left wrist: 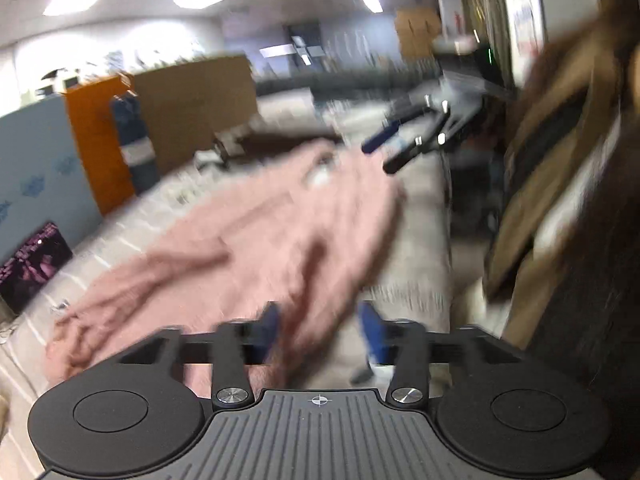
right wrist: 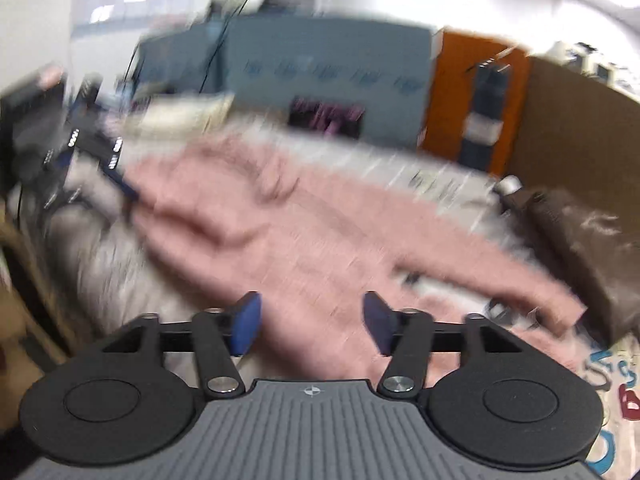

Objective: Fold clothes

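Up close, the left gripper (left wrist: 320,332) shows its two blue fingers spread apart, with pink fabric visible in the gap but neither pad pressing on it, so it reads as released. The right gripper (right wrist: 310,328) is likewise parted, its blue fingers standing over cloth without pinching anything. No earlier view exists to compare, and both pictures are heavily blurred.

Just beyond both tools lies the pink garment (right wrist: 304,224), a fuzzy sweater-like piece spread loosely across a pale patterned bed cover (left wrist: 416,264). It is rumpled, with a long sleeve-like strip trailing toward the near left edge in the left view. Spreading it wide probably gives the person clear edges to pick up for a first fold; none looks made yet.

From the left view, the right gripper appears across the garment, hovering above its far edge. A dark brown cloth (right wrist: 584,248) sits beside the pink one, apart from the work. An orange cabinet (left wrist: 98,140) and blue partition (right wrist: 320,68) stand behind.
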`<state>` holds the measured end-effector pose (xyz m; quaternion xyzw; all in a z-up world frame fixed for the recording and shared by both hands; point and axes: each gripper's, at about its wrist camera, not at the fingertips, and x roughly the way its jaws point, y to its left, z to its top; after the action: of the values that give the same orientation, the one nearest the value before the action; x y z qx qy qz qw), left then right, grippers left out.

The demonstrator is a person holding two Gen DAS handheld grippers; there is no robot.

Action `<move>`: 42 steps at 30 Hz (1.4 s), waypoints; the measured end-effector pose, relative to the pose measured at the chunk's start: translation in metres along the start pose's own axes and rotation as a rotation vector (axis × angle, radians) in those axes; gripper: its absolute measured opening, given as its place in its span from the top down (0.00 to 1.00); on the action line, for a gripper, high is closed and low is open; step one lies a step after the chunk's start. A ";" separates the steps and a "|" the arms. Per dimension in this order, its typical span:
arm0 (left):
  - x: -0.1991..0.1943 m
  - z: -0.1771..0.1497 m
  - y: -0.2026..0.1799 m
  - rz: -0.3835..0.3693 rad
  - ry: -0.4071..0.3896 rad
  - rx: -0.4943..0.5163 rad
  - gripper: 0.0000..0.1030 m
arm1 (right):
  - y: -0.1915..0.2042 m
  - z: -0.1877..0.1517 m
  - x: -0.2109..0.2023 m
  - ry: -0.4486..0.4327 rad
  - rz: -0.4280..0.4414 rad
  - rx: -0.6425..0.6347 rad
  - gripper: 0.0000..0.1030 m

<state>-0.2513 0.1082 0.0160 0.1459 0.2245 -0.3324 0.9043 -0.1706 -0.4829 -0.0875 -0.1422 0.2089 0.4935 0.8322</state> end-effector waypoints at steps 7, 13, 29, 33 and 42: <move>-0.017 0.005 0.081 0.302 -0.144 -0.318 0.25 | -0.094 0.007 0.003 -0.125 -0.314 0.404 0.21; 0.022 -0.014 0.165 0.505 0.009 -0.625 0.30 | -0.165 -0.006 0.040 -0.038 -0.417 0.797 0.38; 0.030 -0.009 0.149 0.713 0.035 -0.427 0.94 | -0.132 0.060 0.087 -0.072 -0.494 0.465 0.87; 0.019 -0.011 0.161 0.805 0.073 -0.412 0.95 | -0.134 0.083 0.114 -0.089 -0.472 0.413 0.87; 0.032 -0.027 0.164 0.878 0.263 -0.305 0.84 | -0.145 0.075 0.186 0.142 -0.484 0.288 0.87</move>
<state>-0.1286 0.2224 -0.0048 0.1333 0.3002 0.1389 0.9343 0.0520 -0.3768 -0.1086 -0.1023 0.2945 0.2346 0.9208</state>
